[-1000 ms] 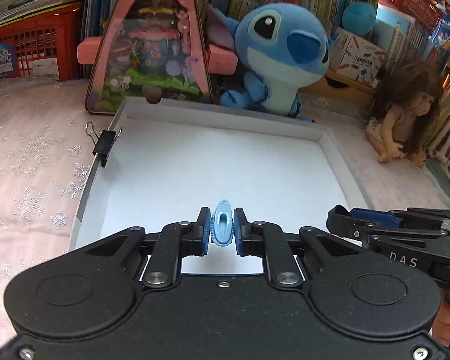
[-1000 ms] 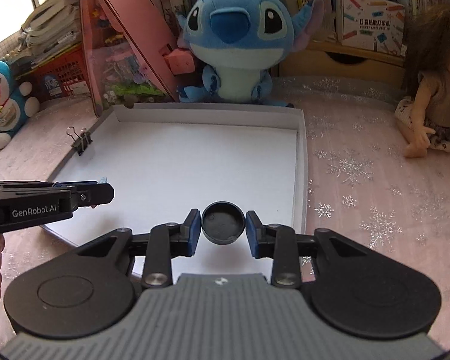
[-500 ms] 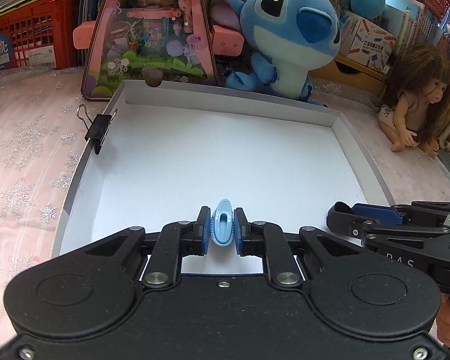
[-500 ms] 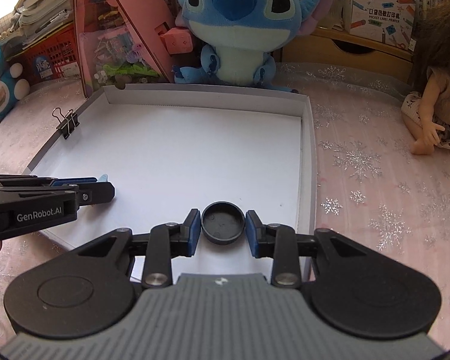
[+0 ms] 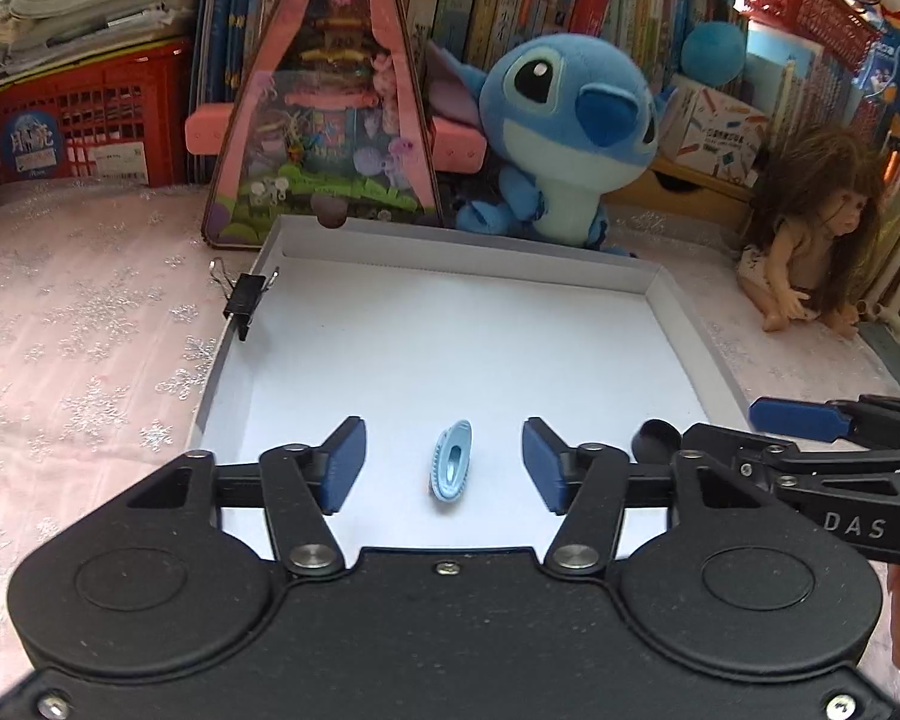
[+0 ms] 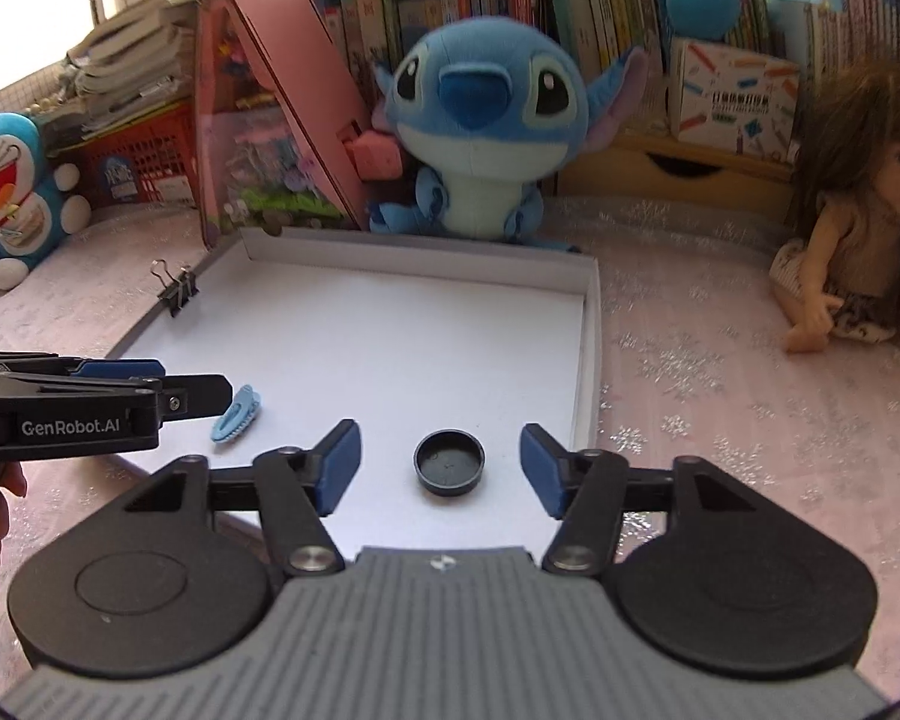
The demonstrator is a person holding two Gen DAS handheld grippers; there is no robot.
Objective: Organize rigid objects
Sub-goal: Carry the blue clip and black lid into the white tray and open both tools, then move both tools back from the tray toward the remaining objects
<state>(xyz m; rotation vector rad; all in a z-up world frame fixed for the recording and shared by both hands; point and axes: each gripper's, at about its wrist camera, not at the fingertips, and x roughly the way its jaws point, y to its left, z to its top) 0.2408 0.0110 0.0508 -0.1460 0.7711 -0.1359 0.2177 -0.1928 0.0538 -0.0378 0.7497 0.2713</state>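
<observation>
A shallow white tray [image 5: 450, 240] [image 6: 594, 324] lies on the pink cloth. A small light blue clip [image 5: 451, 469] lies on the tray floor between the open fingers of my left gripper [image 5: 444, 465]; it also shows in the right wrist view [image 6: 237, 413]. A black round cap [image 6: 449, 461] lies on the tray near its right wall, between the open fingers of my right gripper [image 6: 441, 462]. In the left wrist view the cap [image 5: 659, 433] peeks out behind the right gripper [image 5: 810, 456]. A black binder clip [image 5: 245, 300] [image 6: 177, 291] grips the tray's left wall.
A blue plush toy [image 5: 564, 138] [image 6: 480, 120] and a pink triangular toy house [image 5: 324, 102] stand behind the tray. A doll [image 5: 810, 222] [image 6: 858, 222] sits on the right. A red basket [image 5: 72, 120] and a Doraemon toy [image 6: 12, 186] are at the left.
Both grippers have opened. The blue clip and the black cap now lie on the tray floor between the spread fingers.
</observation>
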